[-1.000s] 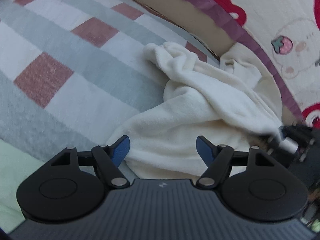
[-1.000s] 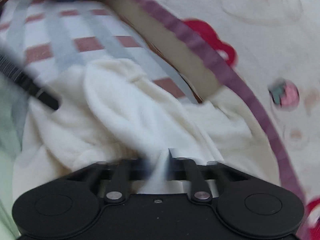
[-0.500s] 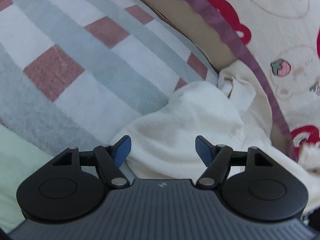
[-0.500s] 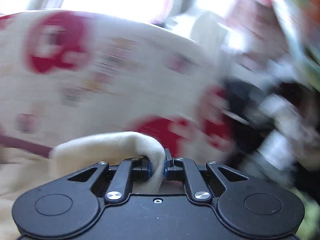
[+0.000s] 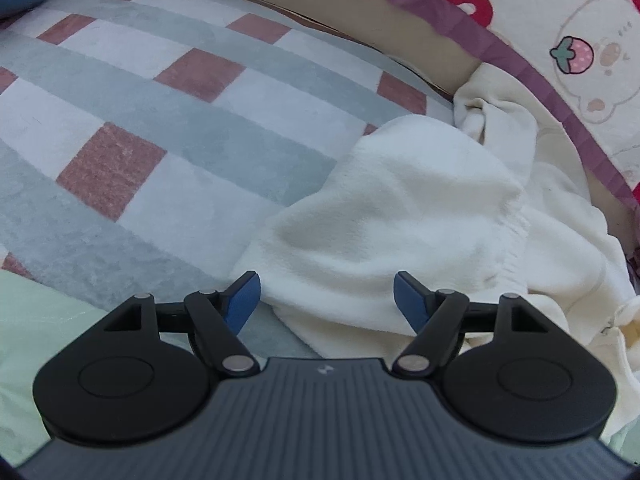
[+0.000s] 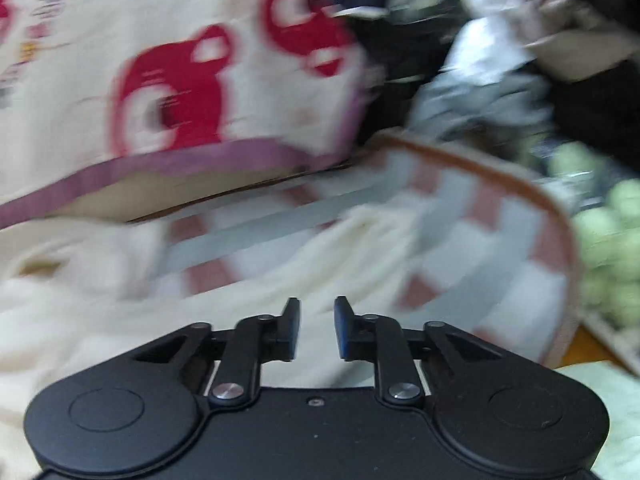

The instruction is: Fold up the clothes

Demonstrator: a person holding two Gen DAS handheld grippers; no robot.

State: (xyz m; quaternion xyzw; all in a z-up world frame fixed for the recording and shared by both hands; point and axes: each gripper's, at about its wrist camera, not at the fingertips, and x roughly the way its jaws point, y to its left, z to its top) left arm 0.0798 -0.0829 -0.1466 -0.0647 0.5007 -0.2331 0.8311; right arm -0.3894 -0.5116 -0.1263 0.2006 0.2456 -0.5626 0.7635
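A cream fleece garment (image 5: 400, 208) lies rumpled on a checked blanket (image 5: 160, 120), its bulk toward the right. My left gripper (image 5: 326, 300) hovers over the garment's near edge. Its blue pads (image 5: 240, 300) stand wide apart and are opening slightly. The cloth lies below the gap and the pads do not press it. In the blurred right wrist view my right gripper (image 6: 317, 328) has its jaws opening, with nothing between them. The cream garment (image 6: 360, 248) stretches across the blanket just beyond its fingertips.
A cartoon quilt with red bears and a purple border (image 5: 592, 40) rises behind the blanket and also shows in the right wrist view (image 6: 172, 92). Pale green bedding (image 5: 32, 320) lies at the near left. Green round plush shapes (image 6: 608, 232) and dark clutter sit past the blanket's right edge.
My right gripper let go of the cream fold it was pinching, swung right and rolled. The garment was drawn rightward and flattened. My left gripper hardly moved.
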